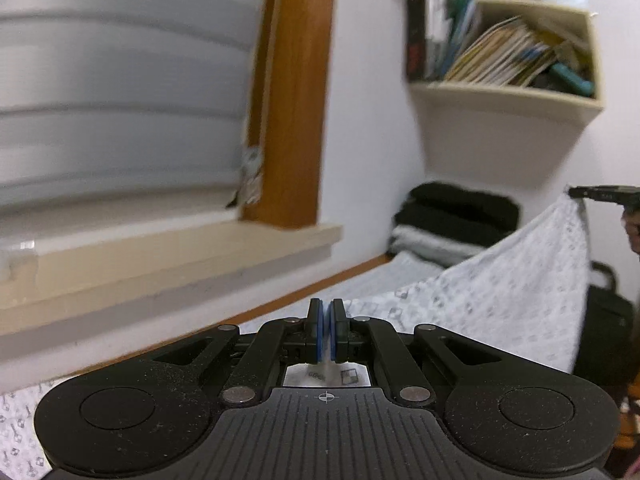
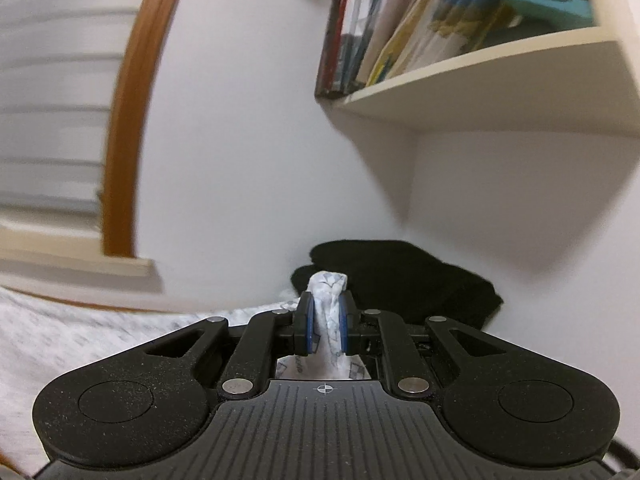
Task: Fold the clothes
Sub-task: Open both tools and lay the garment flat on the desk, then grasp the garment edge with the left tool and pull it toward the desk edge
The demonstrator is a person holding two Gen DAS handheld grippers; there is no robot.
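A white garment with a small grey print (image 1: 500,292) hangs stretched in the air between my two grippers. In the left wrist view my left gripper (image 1: 327,314) is shut, with a thin edge of that cloth pinched between its blue pads. The garment rises to the right to its upper corner, held by my right gripper (image 1: 600,194). In the right wrist view the right gripper (image 2: 327,320) is shut on a bunched fold of the garment (image 2: 328,284), which sticks out above its fingertips. More of the cloth (image 2: 60,340) spreads low on the left.
A folded stack of black and grey clothes (image 1: 452,220) lies against the white wall in the corner, seen also as the black pile (image 2: 400,280). A wall shelf with books (image 1: 500,60) hangs above. A window with blinds (image 1: 120,100), a wooden frame and a sill (image 1: 168,256) is on the left.
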